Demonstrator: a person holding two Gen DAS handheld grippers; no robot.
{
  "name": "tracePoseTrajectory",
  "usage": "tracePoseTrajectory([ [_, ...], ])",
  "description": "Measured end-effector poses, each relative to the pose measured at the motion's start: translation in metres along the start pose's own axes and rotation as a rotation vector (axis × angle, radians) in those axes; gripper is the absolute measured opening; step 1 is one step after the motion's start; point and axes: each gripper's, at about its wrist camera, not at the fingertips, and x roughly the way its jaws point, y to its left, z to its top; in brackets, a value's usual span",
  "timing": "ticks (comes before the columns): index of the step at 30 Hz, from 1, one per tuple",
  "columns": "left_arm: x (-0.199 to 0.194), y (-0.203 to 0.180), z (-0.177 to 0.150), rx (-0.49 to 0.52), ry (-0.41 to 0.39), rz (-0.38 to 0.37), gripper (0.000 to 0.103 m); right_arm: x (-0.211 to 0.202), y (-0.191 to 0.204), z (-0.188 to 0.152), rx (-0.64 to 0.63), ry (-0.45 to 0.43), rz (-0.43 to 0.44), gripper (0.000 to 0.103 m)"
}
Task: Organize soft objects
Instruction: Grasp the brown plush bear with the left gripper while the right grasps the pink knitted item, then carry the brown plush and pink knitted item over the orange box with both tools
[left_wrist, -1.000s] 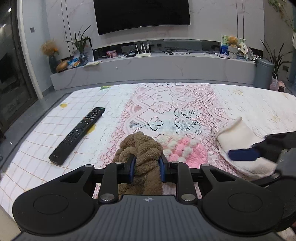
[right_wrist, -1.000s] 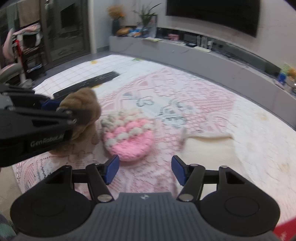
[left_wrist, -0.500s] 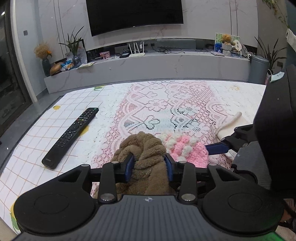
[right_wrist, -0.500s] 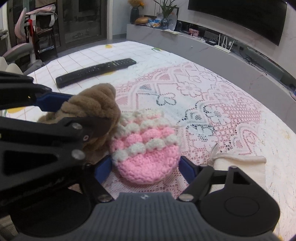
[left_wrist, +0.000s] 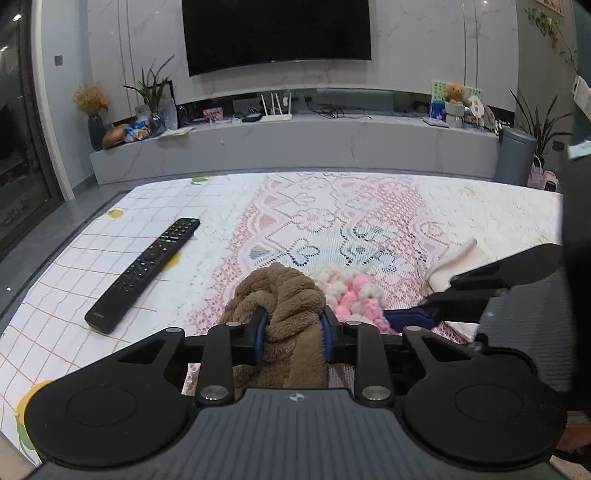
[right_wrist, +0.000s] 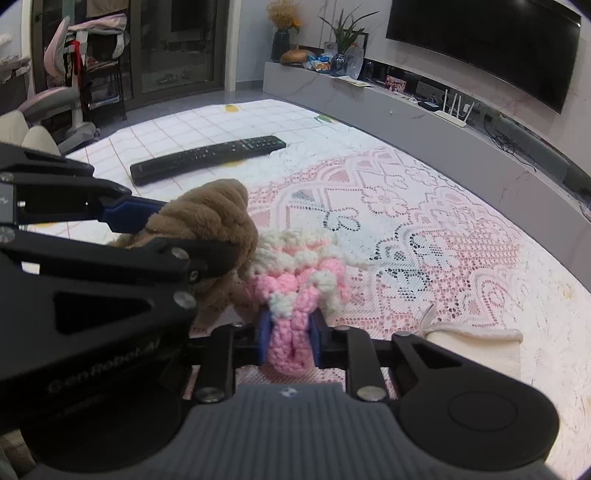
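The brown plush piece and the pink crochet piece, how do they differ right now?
The brown plush piece is fuzzy and plain; the pink crochet piece is knobbly, pink with white. The left gripper squeezes the plush; the right gripper pinches the crochet, both sets of jaws closing. Both are soft, side by side on the lace tablecloth.

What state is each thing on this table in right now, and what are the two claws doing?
Left claw: closing, pinching the brown plush.
Right claw: closing, squeezing the pink knit piece.
Brown plush: bunched, touching the pink knit piece.
Pink knit piece: crumpled between the pads.
Cream cloth: lying flat, untouched.
Remote: lying flat, apart from the soft things.
Television: screen dark.
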Motion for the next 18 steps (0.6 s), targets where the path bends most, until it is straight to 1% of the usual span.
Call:
tracePoseTrajectory([
  [3, -0.008, 0.000, 0.001, -0.007, -0.031, 0.000, 0.031, -0.013, 0.001, -0.001, 0.012, -0.016, -0.014, 0.018],
  [7, -0.023, -0.008, 0.005, 0.012, -0.062, -0.006, 0.030, -0.040, 0.000, -0.009, 0.031, -0.038, -0.050, 0.018],
  [10, -0.039, -0.016, 0.009, 0.013, -0.073, -0.042, 0.031, -0.068, -0.003, -0.019, 0.066, -0.043, -0.088, 0.019],
  [13, -0.061, -0.024, 0.012, 0.001, -0.102, -0.082, 0.031, -0.102, -0.006, -0.034, 0.109, -0.068, -0.124, 0.019],
  [16, -0.084, -0.039, 0.012, 0.015, -0.135, -0.120, 0.031, -0.138, -0.006, -0.051, 0.152, -0.097, -0.171, 0.019],
  [18, -0.097, -0.050, 0.011, 0.027, -0.143, -0.151, 0.031, -0.161, -0.007, -0.062, 0.191, -0.114, -0.189, 0.019],
])
